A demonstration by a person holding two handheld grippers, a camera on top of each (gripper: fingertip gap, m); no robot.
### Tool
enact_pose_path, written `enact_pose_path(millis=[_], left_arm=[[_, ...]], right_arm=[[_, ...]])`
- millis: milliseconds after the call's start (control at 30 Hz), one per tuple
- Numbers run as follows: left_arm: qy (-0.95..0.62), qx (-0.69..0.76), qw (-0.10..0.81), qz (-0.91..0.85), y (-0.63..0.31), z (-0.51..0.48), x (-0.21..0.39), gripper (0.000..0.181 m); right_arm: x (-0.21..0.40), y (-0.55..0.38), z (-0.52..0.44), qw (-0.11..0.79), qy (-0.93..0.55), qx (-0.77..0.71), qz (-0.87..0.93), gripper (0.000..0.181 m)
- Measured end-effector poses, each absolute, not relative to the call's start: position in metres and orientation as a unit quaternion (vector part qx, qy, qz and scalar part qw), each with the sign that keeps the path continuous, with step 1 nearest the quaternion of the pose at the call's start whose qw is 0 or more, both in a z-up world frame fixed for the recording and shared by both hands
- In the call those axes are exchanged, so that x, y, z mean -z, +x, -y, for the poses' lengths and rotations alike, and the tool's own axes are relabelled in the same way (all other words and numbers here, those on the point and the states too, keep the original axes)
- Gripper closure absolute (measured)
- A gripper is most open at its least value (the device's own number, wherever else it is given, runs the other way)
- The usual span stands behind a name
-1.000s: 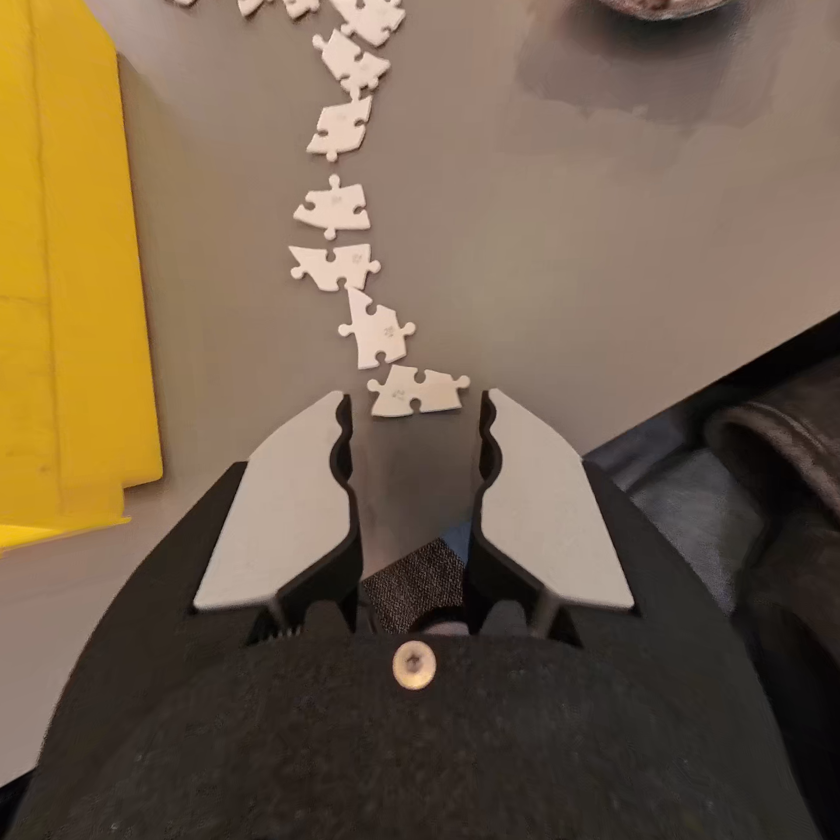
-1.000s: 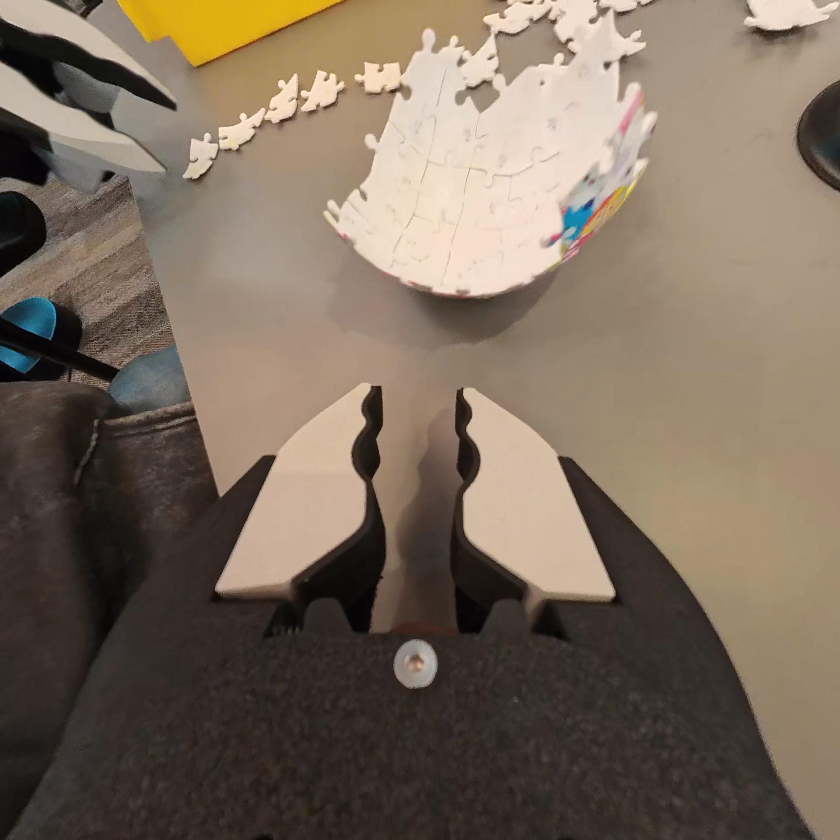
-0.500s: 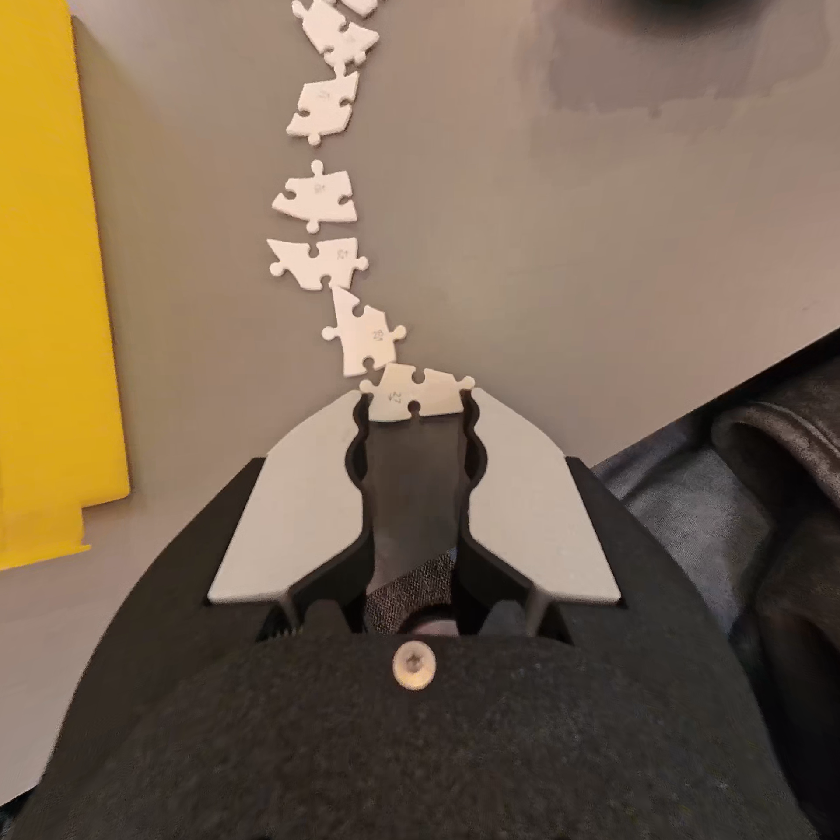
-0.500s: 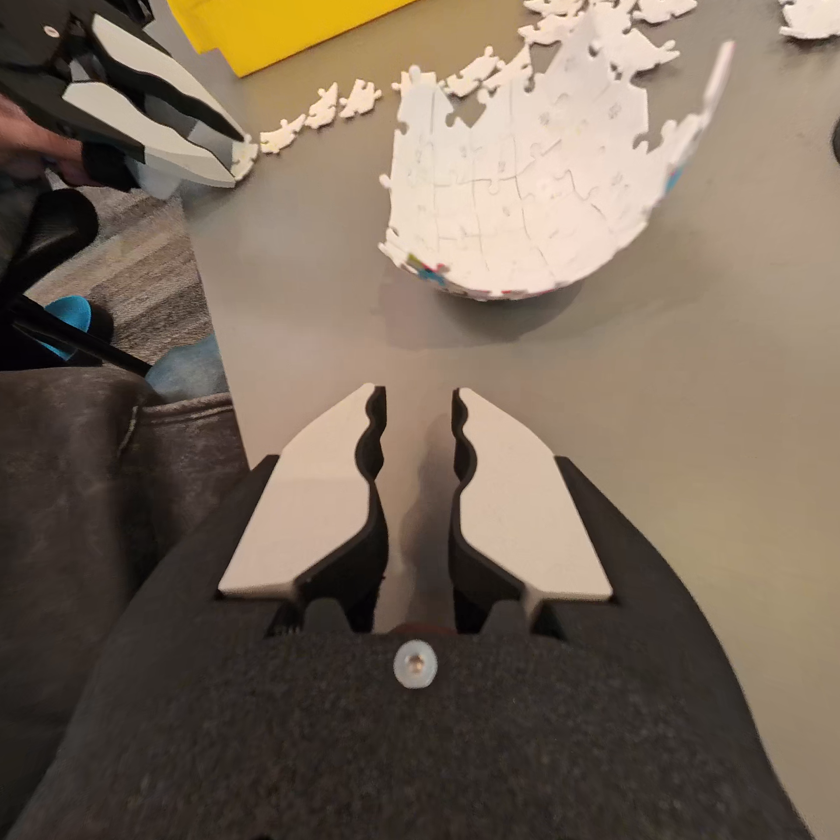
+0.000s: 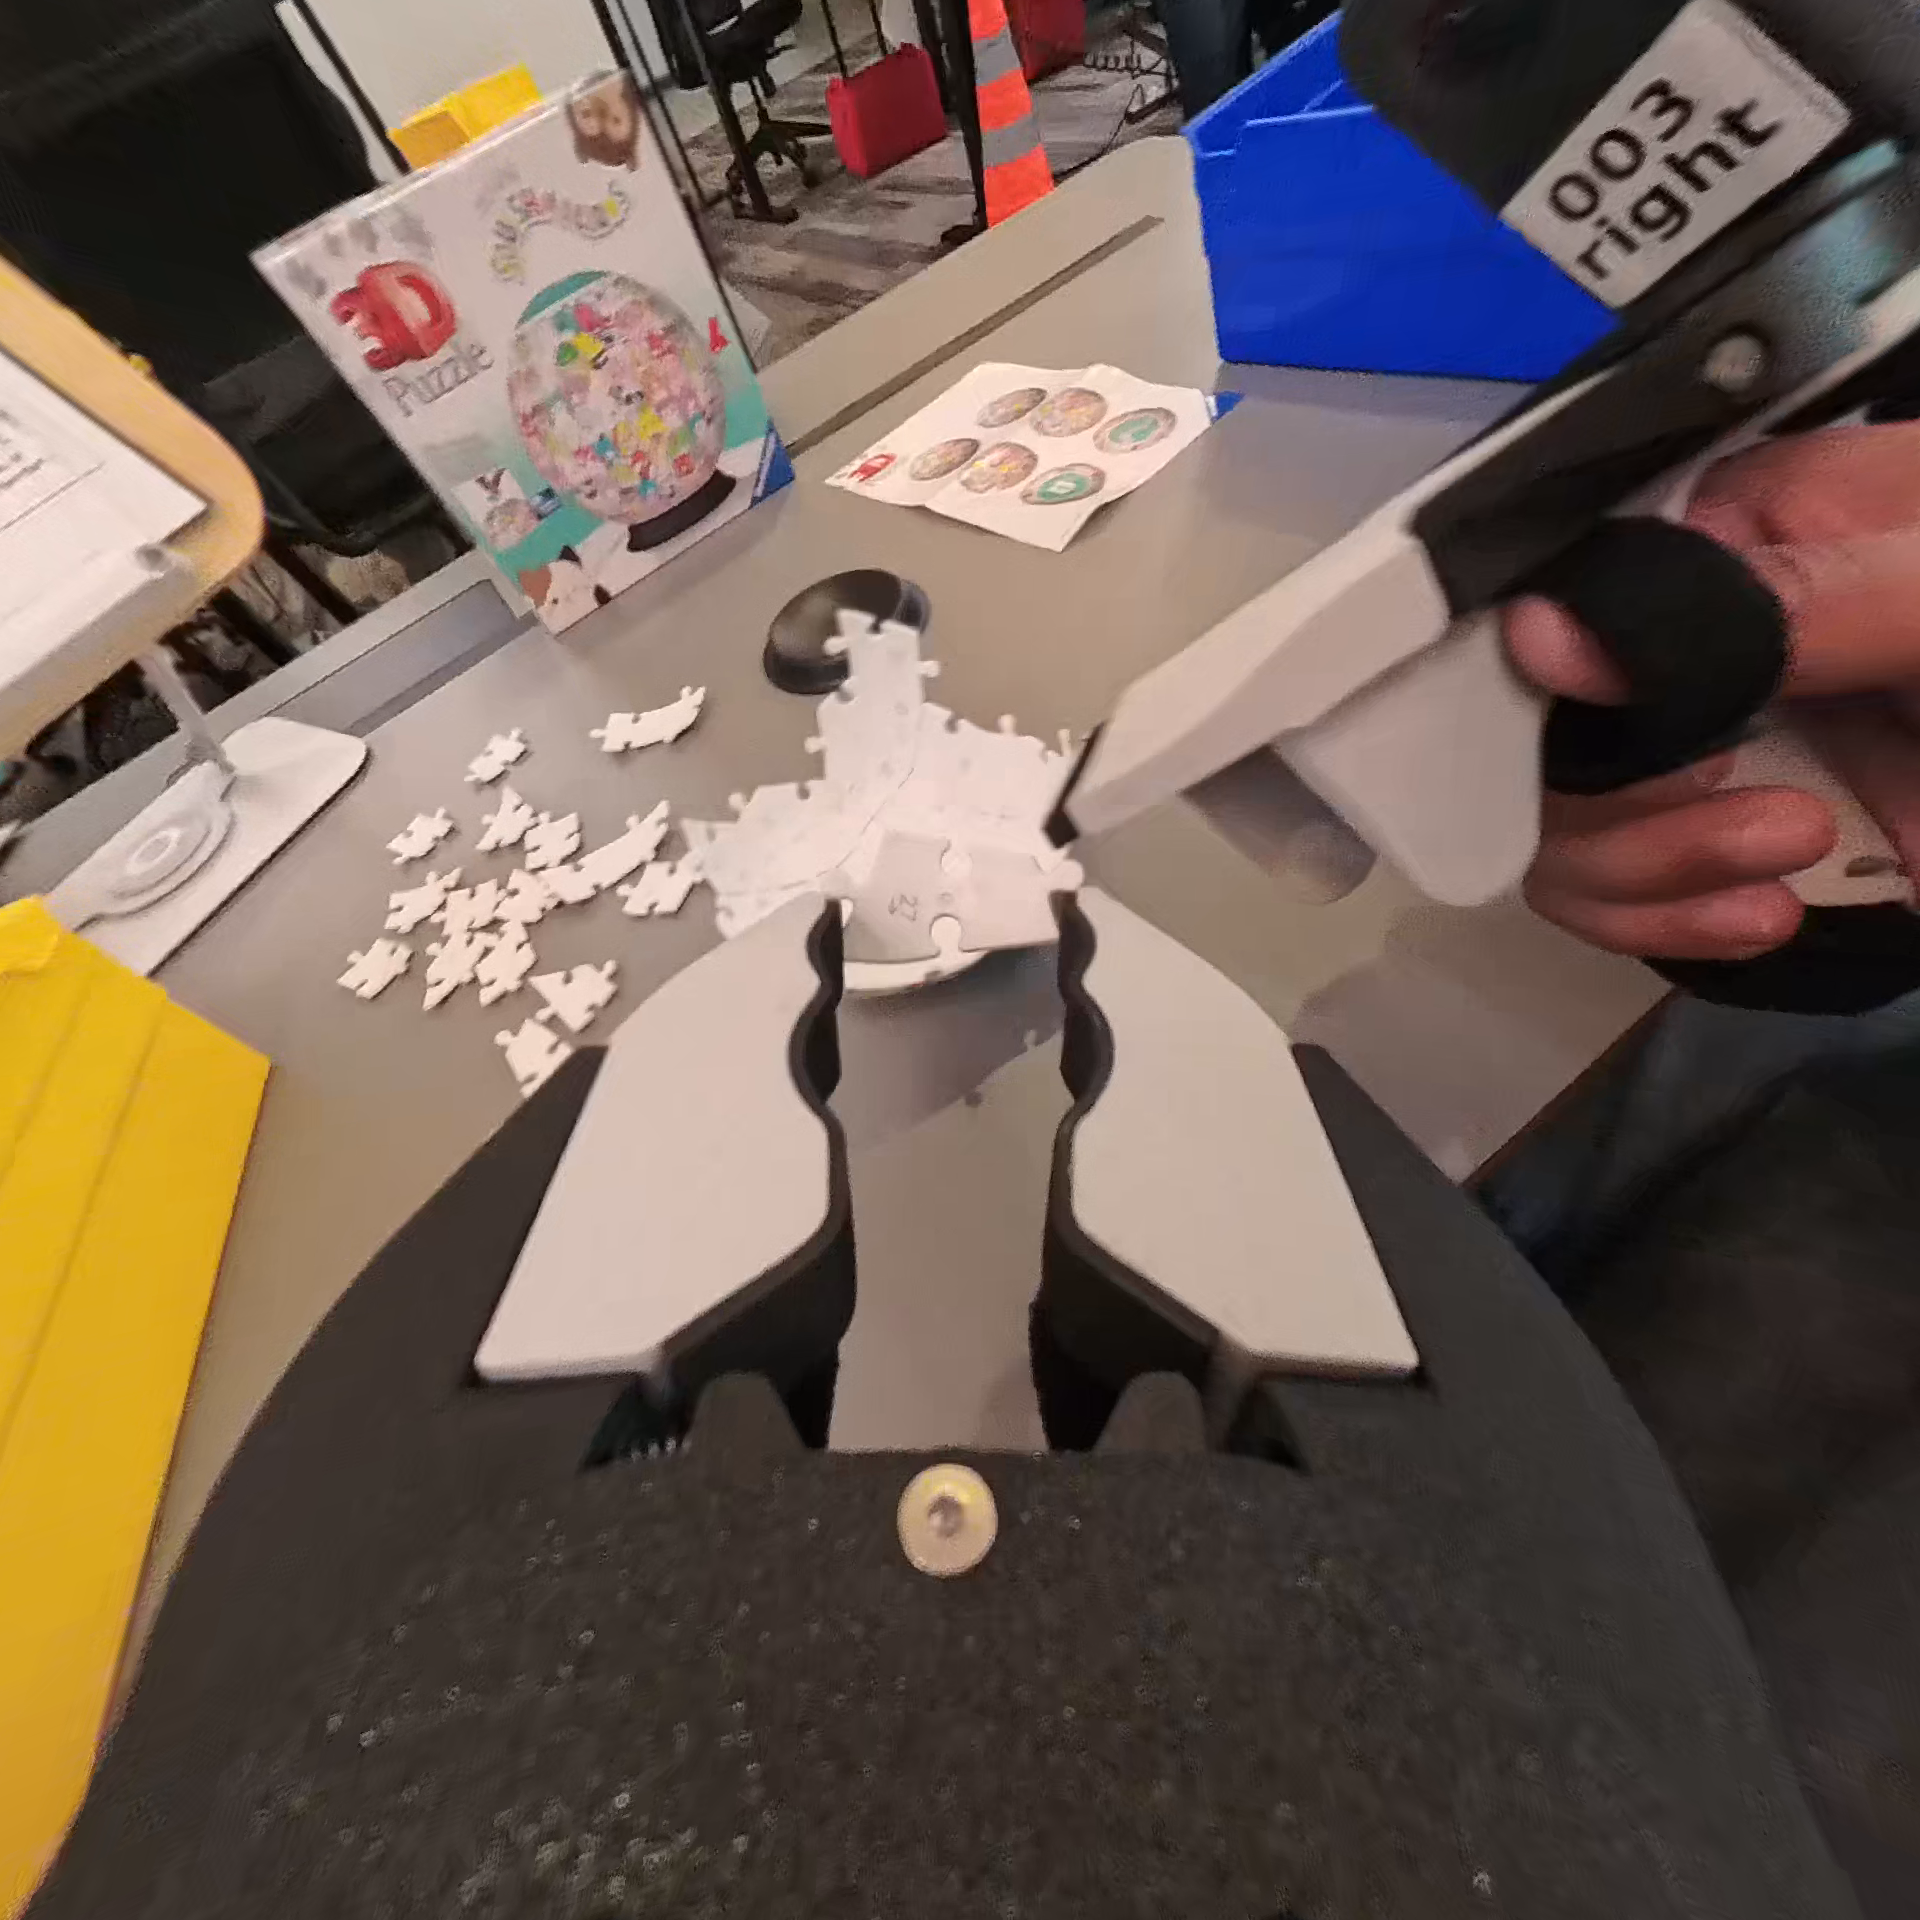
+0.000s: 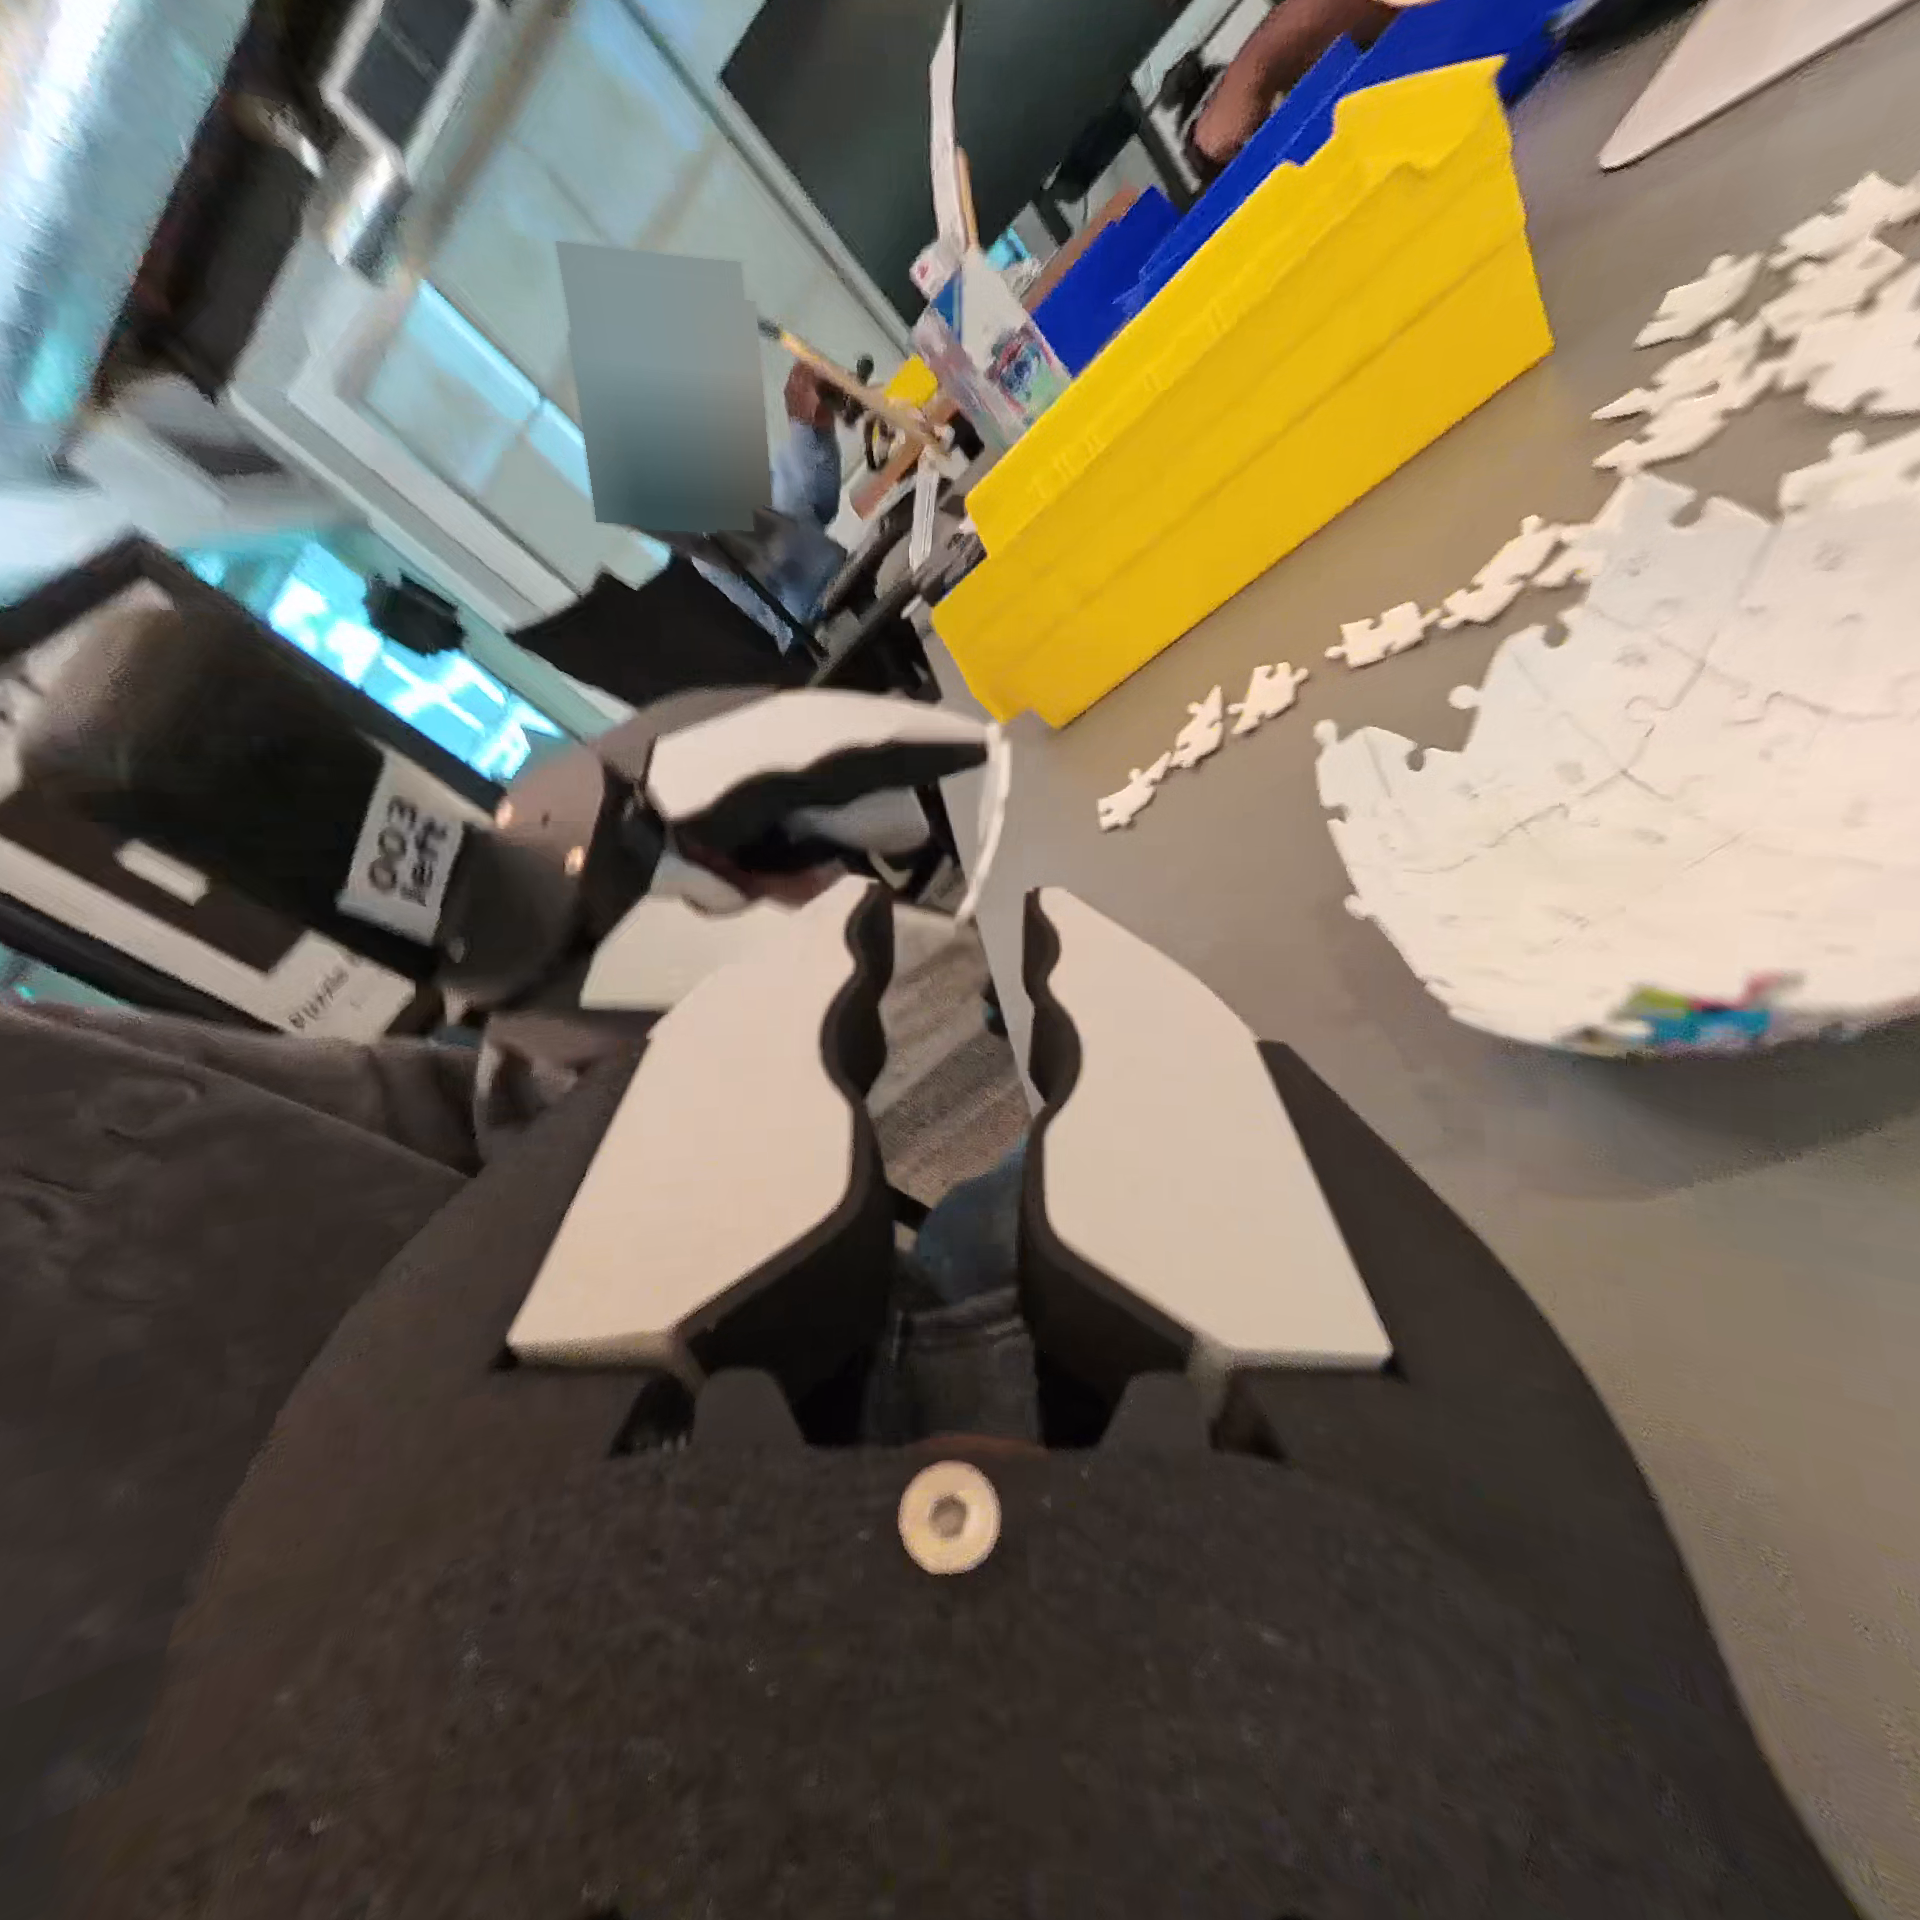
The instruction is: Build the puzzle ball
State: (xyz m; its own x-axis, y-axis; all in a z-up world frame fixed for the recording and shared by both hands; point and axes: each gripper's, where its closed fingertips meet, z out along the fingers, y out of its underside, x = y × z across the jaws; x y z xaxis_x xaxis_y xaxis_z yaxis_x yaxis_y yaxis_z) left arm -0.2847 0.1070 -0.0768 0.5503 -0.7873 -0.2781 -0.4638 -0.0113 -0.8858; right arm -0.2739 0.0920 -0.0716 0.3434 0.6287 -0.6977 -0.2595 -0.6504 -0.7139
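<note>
Between the left gripper's fingertips, one white puzzle piece pinched by its side edges, raised off the grey table. Just beyond, one right gripper, jaws narrowly parted, empty. Farther on the table, one half-built puzzle ball, about twenty loose pieces, one yellow bin, one puzzle box.

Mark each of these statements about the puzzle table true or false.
1. The left gripper pinches a puzzle piece. True.
2. The right gripper grips a piece. False: it is open and empty.
3. The half-built ball sits on the table, white inside showing. True.
4. The puzzle box lies flat. False: it stands upright.
5. The bin beside the loose pieces is red. False: it is yellow.
</note>
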Motion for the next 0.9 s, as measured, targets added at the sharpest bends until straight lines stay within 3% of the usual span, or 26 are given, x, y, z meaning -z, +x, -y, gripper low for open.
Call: enact_pose_path(millis=[100, 167, 367, 500, 600, 900], left_arm=[[-0.679, 0.151, 0.553, -0.46, -0.267, -0.098, 0.078, 0.142], [-0.673, 0.144, 0.555, -0.467, -0.261, -0.094, 0.079, 0.165], [-0.679, 0.156, 0.526, -0.487, -0.268, -0.096, 0.093, 0.158], [-0.73, 0.186, 0.416, -0.509, -0.301, -0.098, 0.129, 0.149], [-0.746, 0.207, 0.384, -0.503, -0.323, -0.085, 0.144, 0.146], [-0.714, 0.231, 0.349, -0.561, -0.3, -0.036, 0.171, 0.142]], right_arm=[[0.08, -0.264, -0.093, 0.373, -0.723, -0.574, 0.09, 0.164], [0.087, -0.261, -0.091, 0.355, -0.735, -0.571, 0.088, 0.18], [0.11, -0.243, -0.094, 0.337, -0.794, -0.49, 0.128, 0.181], [0.122, -0.211, -0.096, 0.375, -0.829, -0.376, 0.176, 0.181], [0.142, -0.208, -0.076, 0.375, -0.842, -0.319, 0.219, 0.167], [0.175, -0.261, -0.026, 0.375, -0.828, -0.251, 0.332, 0.153]])
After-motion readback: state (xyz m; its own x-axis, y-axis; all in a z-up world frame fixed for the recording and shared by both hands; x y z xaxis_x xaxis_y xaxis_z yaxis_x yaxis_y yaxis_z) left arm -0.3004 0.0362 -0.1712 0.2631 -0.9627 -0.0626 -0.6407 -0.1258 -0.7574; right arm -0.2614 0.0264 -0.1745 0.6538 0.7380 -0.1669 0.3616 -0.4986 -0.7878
